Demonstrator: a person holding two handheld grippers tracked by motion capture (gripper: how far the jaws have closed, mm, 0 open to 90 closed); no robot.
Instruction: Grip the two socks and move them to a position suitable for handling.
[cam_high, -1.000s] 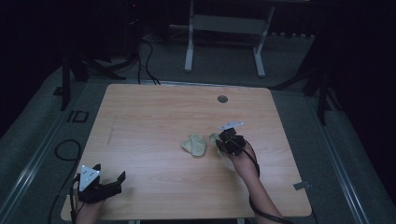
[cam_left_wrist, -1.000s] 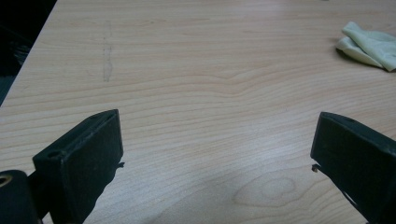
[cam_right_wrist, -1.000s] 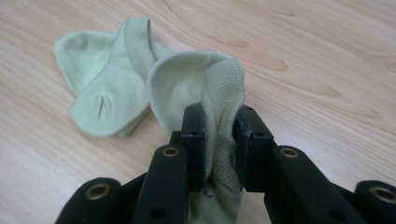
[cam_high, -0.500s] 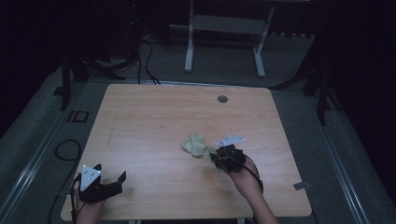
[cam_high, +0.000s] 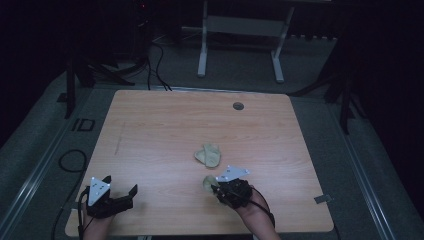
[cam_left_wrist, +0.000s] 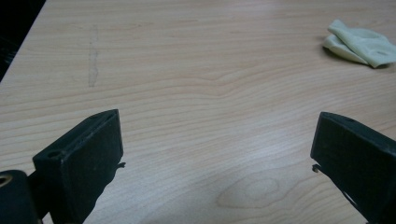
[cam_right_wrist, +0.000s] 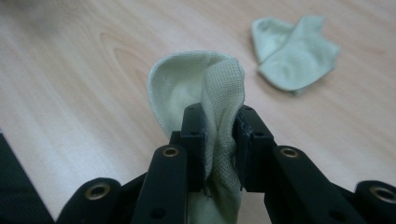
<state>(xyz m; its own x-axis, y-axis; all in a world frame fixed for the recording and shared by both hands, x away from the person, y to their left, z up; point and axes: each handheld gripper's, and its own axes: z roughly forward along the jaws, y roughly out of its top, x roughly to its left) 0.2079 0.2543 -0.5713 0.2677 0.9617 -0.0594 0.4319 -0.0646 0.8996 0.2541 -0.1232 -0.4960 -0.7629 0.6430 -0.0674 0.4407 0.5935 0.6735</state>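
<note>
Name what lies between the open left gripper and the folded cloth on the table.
Only bare wood: the left gripper view shows the left gripper, the table, then the folded cloth.

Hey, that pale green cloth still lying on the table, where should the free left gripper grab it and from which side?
Take the lying cloth at its raised folded edge on the side facing the left gripper, coming in low with open fingers. It is crumpled into a low mound, so folds stand off the table. A flat top-down pinch would likely slip.

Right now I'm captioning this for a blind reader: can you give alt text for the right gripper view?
The right gripper has its two black jaws shut on a pale green sock, lifted above a light wooden table. A second pale green sock lies crumpled on the table beyond.
</note>
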